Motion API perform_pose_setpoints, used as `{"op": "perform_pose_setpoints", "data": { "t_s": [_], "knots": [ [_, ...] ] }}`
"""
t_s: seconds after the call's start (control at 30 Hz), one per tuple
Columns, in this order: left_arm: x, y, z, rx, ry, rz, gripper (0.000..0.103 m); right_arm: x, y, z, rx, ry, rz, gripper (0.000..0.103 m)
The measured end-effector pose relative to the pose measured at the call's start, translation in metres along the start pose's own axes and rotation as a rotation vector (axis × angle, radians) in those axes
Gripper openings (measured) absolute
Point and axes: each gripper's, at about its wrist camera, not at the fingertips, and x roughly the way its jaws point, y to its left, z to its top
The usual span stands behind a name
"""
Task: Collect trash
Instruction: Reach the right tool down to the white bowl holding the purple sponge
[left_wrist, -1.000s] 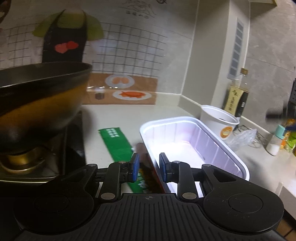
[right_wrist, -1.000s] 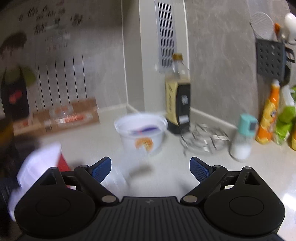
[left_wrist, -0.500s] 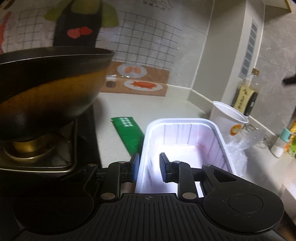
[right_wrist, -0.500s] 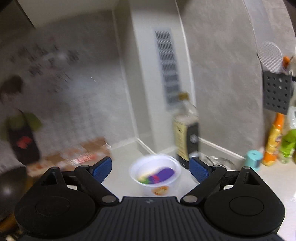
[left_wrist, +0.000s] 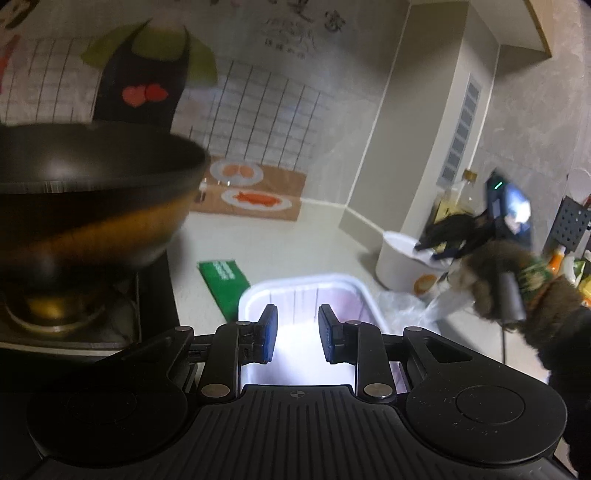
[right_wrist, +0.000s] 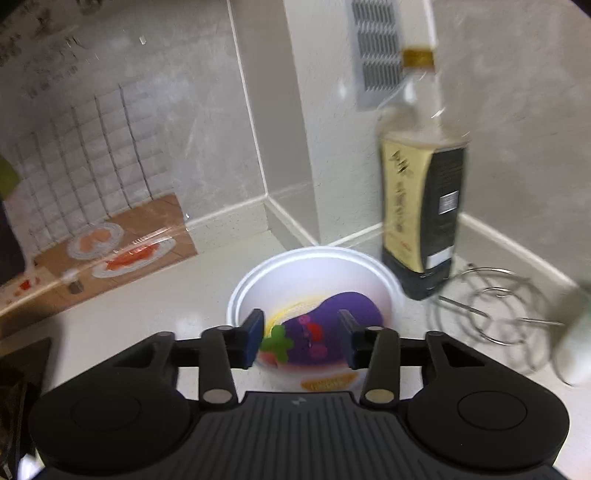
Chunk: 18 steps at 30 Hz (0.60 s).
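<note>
The left claw, narrowly parted, hangs over the white tray gripping nothing, while the right claw, closing and empty, hovers over the white cup near the tabletop's back corner, purple wrapper inside.

White cup, purple wrapper

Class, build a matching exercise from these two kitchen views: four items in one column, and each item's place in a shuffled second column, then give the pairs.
Items
1. green packet
2. purple wrapper
3. dark bottle
4. wok

Places
A. on the stove burner
B. inside the round white cup
C. flat on the counter, left of the rectangular white tray
D. upright in the wall corner, behind the cup

Pairs: 1-C, 2-B, 3-D, 4-A
</note>
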Motion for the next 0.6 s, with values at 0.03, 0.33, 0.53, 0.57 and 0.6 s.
{"op": "perform_pose_setpoints", "data": {
  "t_s": [0.03, 0.33, 0.53, 0.57, 0.6],
  "knots": [
    [-0.002, 0.000, 0.004, 0.002, -0.004, -0.008, 0.027, 0.007, -0.001, -0.002, 0.012, 0.038, 0.011, 0.034],
    [0.016, -0.033, 0.012, 0.008, 0.061, -0.202, 0.027, -0.039, -0.052, -0.060, 0.048, 0.150, 0.125, 0.034],
    [0.028, -0.066, -0.010, 0.060, 0.120, -0.232, 0.027, -0.057, -0.078, -0.063, 0.148, 0.051, 0.112, 0.056],
    [0.029, -0.069, -0.012, 0.070, 0.126, -0.226, 0.027, -0.055, -0.077, -0.058, 0.153, 0.035, 0.107, 0.058],
    [0.029, -0.071, -0.014, 0.077, 0.129, -0.221, 0.027, -0.051, -0.073, -0.052, 0.151, 0.029, 0.101, 0.061]
  ]
}}
